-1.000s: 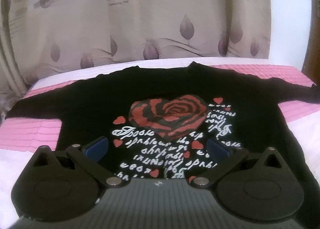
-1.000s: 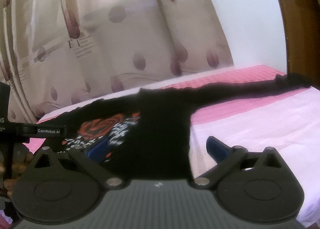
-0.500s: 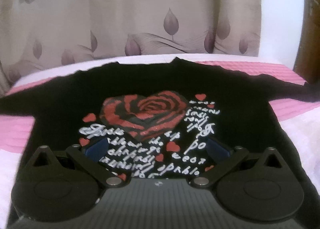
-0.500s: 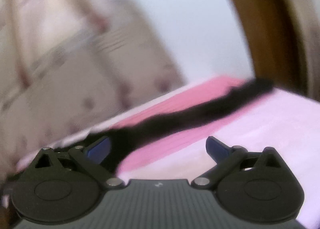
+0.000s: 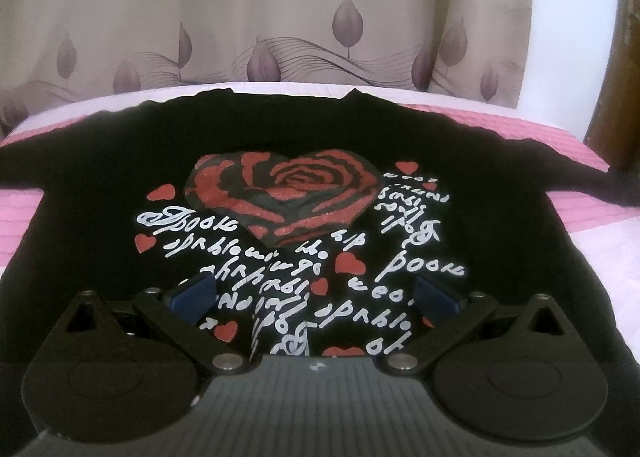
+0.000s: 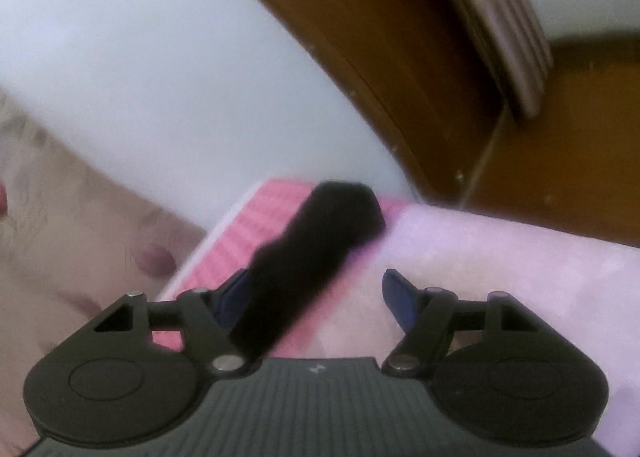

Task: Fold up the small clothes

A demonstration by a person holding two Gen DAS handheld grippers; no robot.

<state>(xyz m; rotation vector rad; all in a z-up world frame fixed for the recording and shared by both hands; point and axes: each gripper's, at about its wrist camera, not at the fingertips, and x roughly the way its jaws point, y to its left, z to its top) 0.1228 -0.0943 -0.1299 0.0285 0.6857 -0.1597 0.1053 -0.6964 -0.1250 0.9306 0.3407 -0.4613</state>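
Observation:
A black long-sleeved top (image 5: 304,145) with a red rose heart and white script lies spread flat on the bed, neck toward the curtain. My left gripper (image 5: 314,293) hovers open just above its lower front, blue pads wide apart with only the printed cloth below them. In the right wrist view the top's right sleeve (image 6: 316,241) runs out toward the bed's corner. My right gripper (image 6: 320,297) is over that sleeve, its jaws closing; the sleeve lies between them beside the left pad, and the right pad is clear of it.
The bed has a pink striped cover (image 5: 20,225) and a pale pink sheet (image 6: 500,257). A leaf-patterned curtain (image 5: 280,17) hangs behind it. A white wall (image 6: 140,77) and brown wooden door frame (image 6: 380,37) stand past the bed's right corner.
My right gripper swung far right along the sleeve to its end, rolled, and its jaws narrowed. My left gripper sank a little closer to the top's front.

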